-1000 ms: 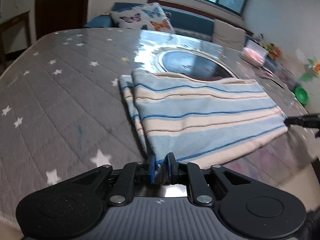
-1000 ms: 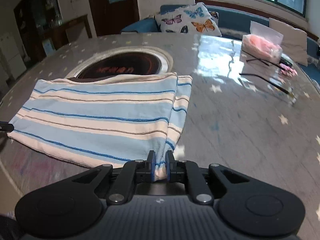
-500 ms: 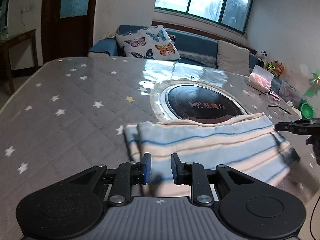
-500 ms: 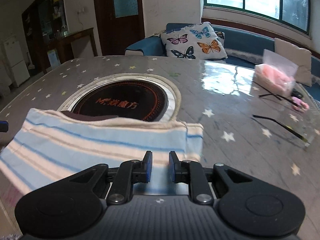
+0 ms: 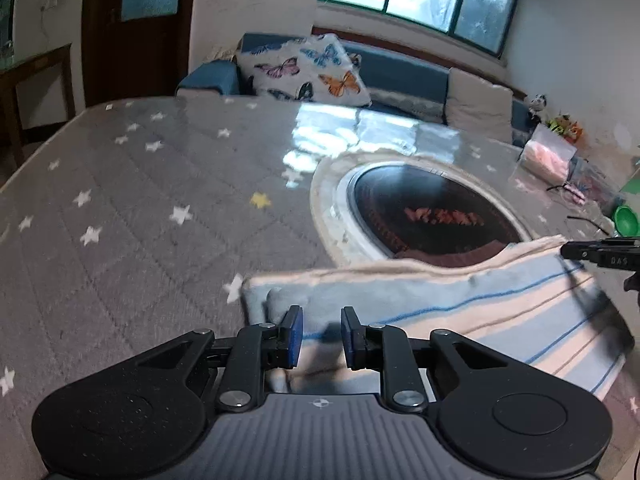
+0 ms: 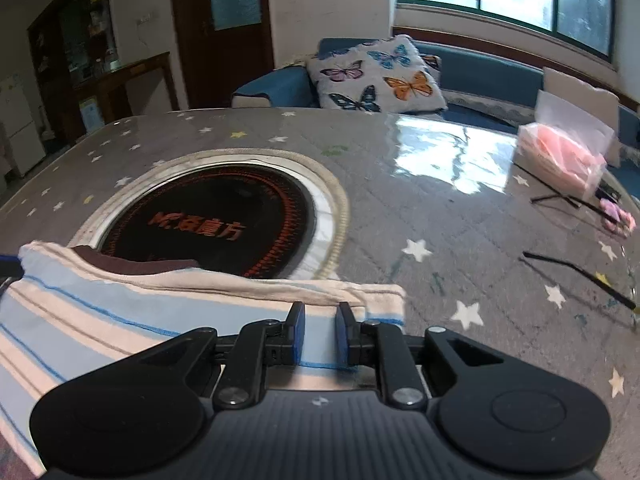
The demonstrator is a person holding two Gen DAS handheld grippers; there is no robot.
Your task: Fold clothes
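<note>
The folded striped garment [image 6: 120, 320] lies flat on the table [image 6: 460, 240], its far edge over the rim of the round black cooktop [image 6: 224, 224]. The left gripper [image 5: 320, 332] is above one end with jaws apart, holding nothing. The right gripper [image 6: 319, 330] is above the other end, also parted and free. A butterfly cushion [image 6: 376, 76] sits behind the table.

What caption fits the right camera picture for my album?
Open right tool above the folded striped cloth on the starry table.
</note>
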